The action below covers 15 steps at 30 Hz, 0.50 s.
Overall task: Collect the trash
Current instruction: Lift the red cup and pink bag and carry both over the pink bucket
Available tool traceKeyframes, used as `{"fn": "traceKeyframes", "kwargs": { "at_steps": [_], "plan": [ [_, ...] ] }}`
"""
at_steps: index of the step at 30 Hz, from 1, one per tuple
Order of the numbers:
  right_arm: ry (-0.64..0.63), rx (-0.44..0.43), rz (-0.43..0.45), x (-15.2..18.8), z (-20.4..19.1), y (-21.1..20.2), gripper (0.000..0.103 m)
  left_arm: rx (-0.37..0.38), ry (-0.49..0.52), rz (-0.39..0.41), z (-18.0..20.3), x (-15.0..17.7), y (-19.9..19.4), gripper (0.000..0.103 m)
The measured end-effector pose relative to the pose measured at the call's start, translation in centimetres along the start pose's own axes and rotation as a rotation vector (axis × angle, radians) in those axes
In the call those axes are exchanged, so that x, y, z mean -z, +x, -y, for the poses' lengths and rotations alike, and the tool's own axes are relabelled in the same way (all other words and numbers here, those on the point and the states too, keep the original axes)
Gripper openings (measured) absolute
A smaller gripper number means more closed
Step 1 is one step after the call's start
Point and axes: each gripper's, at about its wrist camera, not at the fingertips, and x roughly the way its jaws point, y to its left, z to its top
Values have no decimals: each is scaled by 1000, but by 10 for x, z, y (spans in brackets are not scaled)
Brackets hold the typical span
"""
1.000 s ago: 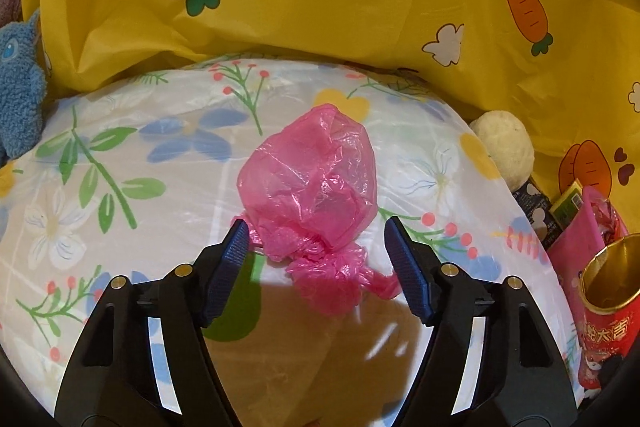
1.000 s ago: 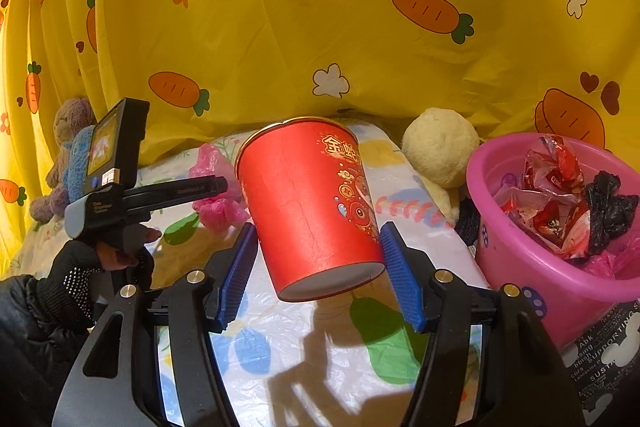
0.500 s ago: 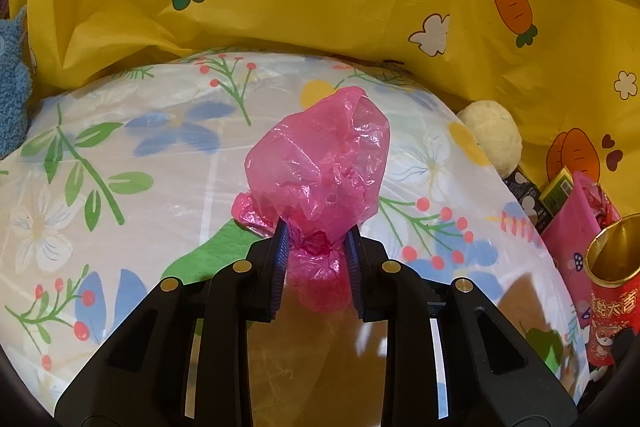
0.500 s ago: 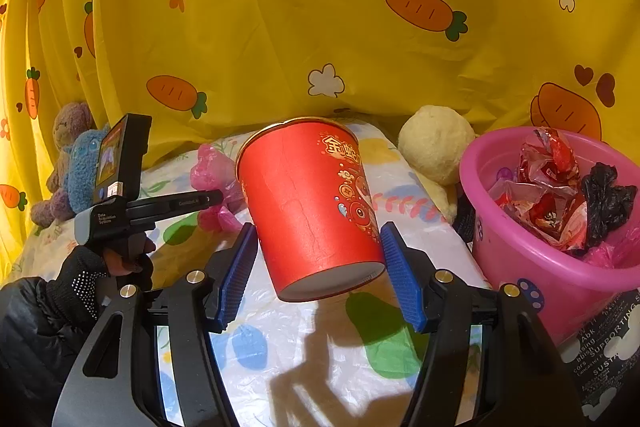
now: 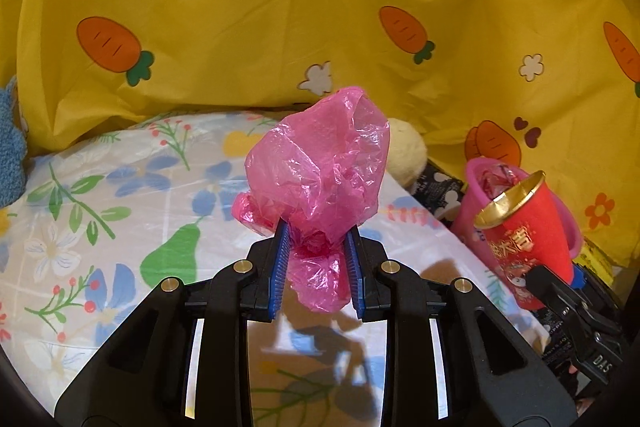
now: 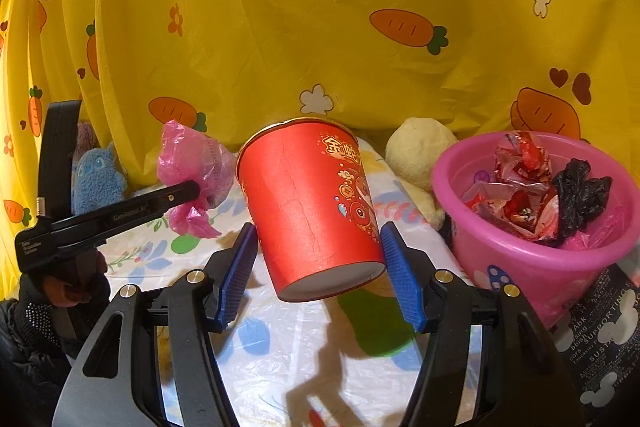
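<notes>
Two gold characters — red cup [image 6: 312, 203]

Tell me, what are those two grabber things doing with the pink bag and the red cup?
They are picking up trash. The left gripper is shut on a crumpled pink plastic bag, held above the flowery tablecloth. The right gripper holds a red paper cup, tilted, beside the pink plastic bucket, which already has wrappers inside.

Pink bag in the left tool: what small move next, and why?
Probably carry the pink bag rightward toward the pink bucket. The left tool is shut on its bunched lower part, apparently clear of the floral sheet. The bucket already holds wrappers; the right tool holds the red cup beside it.
</notes>
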Motion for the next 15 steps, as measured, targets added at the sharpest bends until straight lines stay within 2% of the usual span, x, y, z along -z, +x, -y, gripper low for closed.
{"fn": "traceKeyframes", "kwargs": {
  "at_steps": [9, 15],
  "plan": [
    [133, 244, 141, -27, 87, -55, 62, 213, 123, -11, 115, -16, 18, 25],
    [188, 320, 176, -31, 124, -71, 62, 334, 158, -63, 177, -18, 49, 25]
  ]
}}
